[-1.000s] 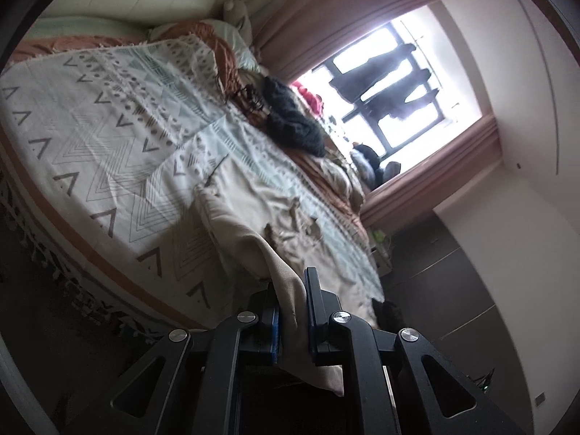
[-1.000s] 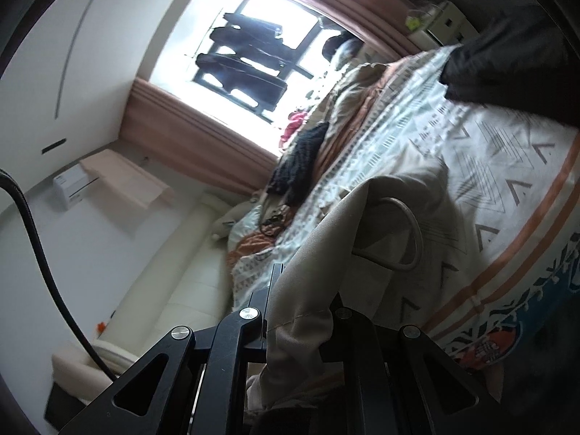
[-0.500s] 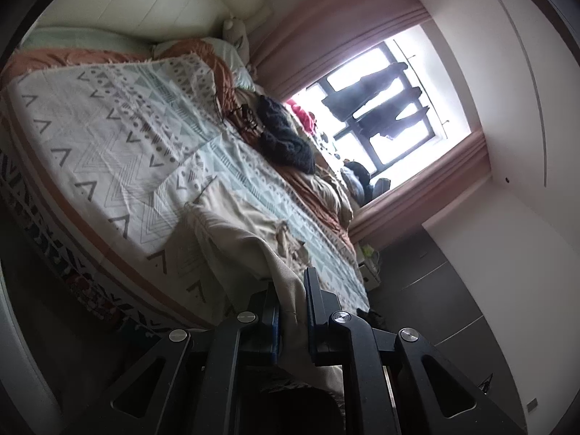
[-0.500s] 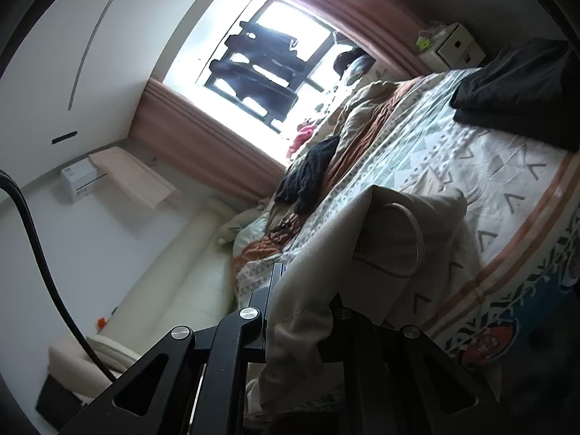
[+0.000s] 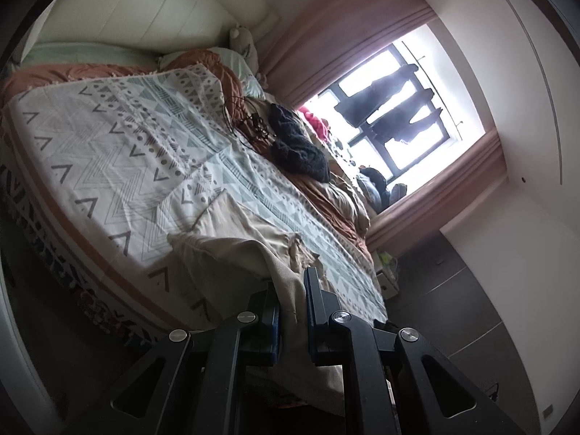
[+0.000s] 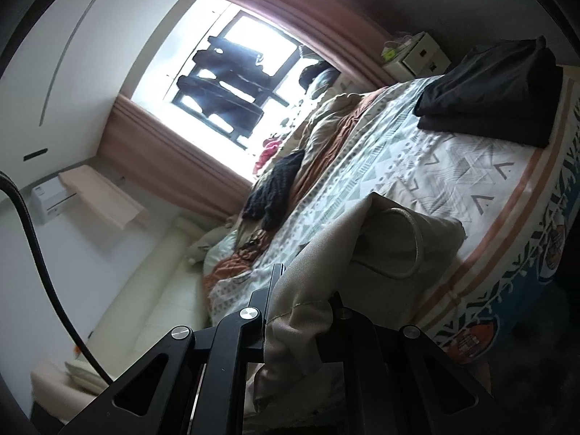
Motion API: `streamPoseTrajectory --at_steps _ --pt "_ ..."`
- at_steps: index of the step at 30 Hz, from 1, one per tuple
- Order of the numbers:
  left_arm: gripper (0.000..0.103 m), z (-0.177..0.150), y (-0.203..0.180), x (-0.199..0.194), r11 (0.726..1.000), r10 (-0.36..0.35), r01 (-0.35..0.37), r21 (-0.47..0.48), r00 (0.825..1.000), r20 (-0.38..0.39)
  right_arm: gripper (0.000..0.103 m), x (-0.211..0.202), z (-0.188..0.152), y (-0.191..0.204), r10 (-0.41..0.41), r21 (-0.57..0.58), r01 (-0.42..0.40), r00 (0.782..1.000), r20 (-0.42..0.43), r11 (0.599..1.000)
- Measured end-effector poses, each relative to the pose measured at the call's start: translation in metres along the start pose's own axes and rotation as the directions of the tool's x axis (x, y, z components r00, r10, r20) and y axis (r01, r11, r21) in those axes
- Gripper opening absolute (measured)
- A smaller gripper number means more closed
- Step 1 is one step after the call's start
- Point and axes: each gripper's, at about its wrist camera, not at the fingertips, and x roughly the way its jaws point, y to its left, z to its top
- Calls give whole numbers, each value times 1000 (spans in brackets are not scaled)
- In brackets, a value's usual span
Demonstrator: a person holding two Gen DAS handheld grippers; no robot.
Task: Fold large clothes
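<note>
A large beige garment (image 5: 235, 239) lies partly on the patterned bedspread (image 5: 119, 137) and hangs off the bed's near edge. My left gripper (image 5: 291, 297) is shut on one edge of it, cloth pinched between the fingers. My right gripper (image 6: 304, 290) is shut on another edge of the beige garment (image 6: 395, 239), whose cloth drapes over the right finger and hides it. A drawcord loop (image 6: 417, 246) shows on the garment.
A folded black garment (image 6: 500, 87) sits at the bed's far corner. A dark knitted item (image 5: 297, 145) and rumpled orange bedding (image 5: 326, 192) lie along the window side. A white nightstand (image 6: 417, 54) stands by the curtain. Headboard (image 5: 145, 18) at the back.
Both grippers have pulled back and lifted from the bed with the garment, so more of the room and window shows. The garment has slid toward the bed's near edge.
</note>
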Motion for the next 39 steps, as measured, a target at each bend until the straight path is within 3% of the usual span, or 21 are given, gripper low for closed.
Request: streamPoseTrajectory --at_steps 13,23,30,39 --pt "12 56 -32 90 997 67 -68 30 997 34 12 80 40 4 -103 16 103 994 37 995" --pt "12 101 -40 190 990 135 -133 -40 990 47 12 169 77 7 -182 70 178 981 60 982" --pt "12 114 -31 264 974 194 -187 -129 980 50 12 239 97 -3 -229 151 216 970 79 965" --pt "13 113 -9 364 951 284 -278 -135 958 27 15 332 109 -44 -417 314 387 908 32 867"
